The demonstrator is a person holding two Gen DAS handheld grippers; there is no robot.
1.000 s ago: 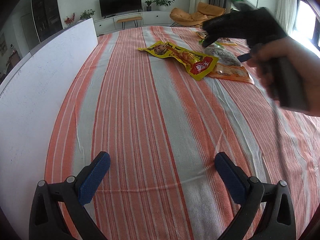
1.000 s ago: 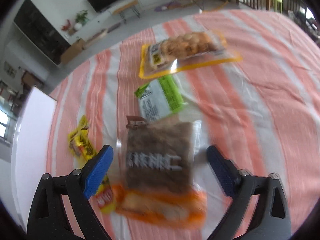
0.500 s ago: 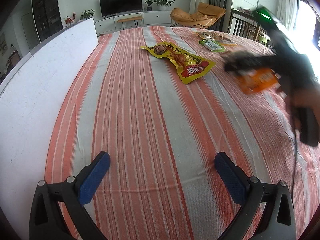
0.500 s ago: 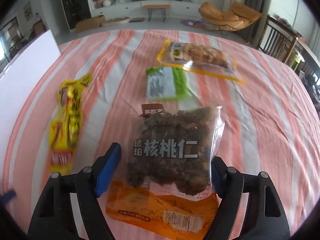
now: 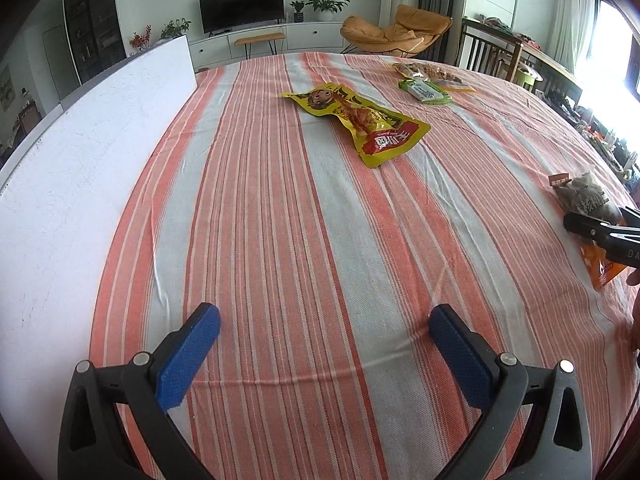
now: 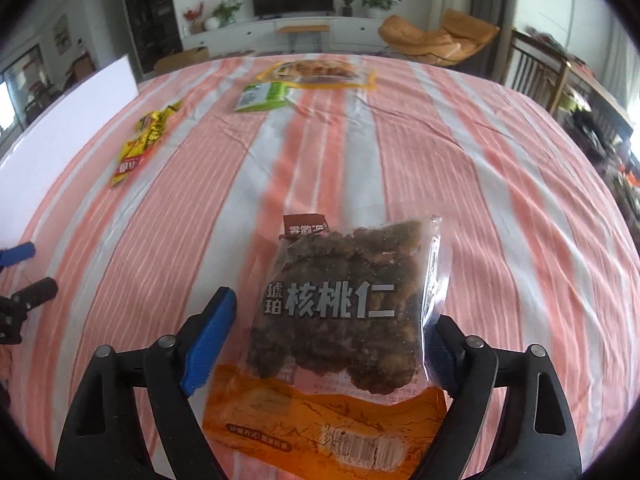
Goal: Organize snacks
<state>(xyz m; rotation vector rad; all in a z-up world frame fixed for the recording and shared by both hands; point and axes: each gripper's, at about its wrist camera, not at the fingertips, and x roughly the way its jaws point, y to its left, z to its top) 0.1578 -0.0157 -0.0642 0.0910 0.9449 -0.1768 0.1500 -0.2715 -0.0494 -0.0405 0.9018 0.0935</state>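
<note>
Right wrist view: my right gripper [image 6: 320, 344] is standing open, its jaws having just been opening. The walnut bag [image 6: 344, 300] is sitting between them over the striped counter [image 6: 500, 200], and my left pad is clear of it. I am aiming to back out straight, without dragging the bag. Farther off, the yellow packet [image 6: 140, 144] and green packet [image 6: 264, 96] are lying apart.

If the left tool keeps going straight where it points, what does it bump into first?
Probably just the striped cloth on the table. The open left tool tilts downward, and no snack lies between its tips.
</note>
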